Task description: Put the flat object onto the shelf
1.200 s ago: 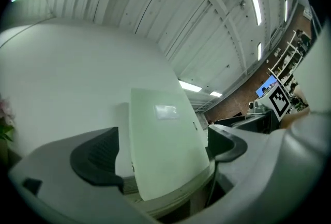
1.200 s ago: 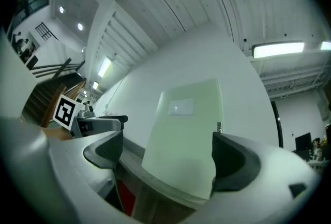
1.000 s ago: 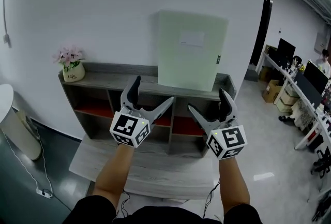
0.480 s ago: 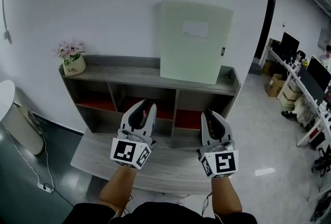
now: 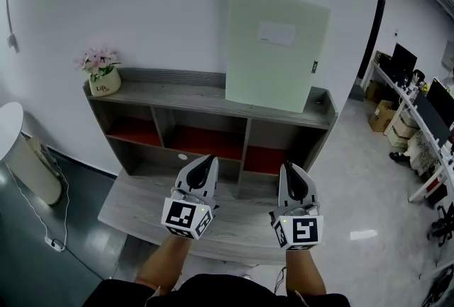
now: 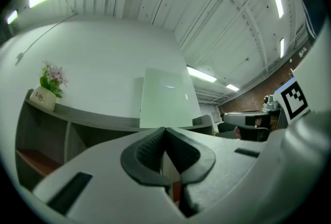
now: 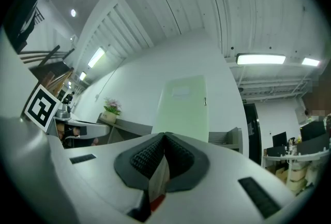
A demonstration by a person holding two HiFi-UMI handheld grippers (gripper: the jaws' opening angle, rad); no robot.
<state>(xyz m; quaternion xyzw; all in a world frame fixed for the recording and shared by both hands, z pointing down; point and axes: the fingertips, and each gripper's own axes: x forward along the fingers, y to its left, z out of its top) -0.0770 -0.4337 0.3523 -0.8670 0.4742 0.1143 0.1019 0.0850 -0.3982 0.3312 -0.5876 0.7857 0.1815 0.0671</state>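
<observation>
Standing on shelf (image 5: 170, 94): flat object (image 5: 277, 50), upright, leaning against wall.
Left gripper (image 5: 210, 161): jaws pressed together, nothing between.
Right gripper (image 5: 289, 168): jaws together, empty.
Progress: placement apparently done; nothing visibly left.

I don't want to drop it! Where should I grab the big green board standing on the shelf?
Probably its two upright side edges, halfway up, left tongs from the left, right tongs from the right. The green board is wide, thin, and stands on the shelf top with its back at the wall, so the sides are free.
</observation>
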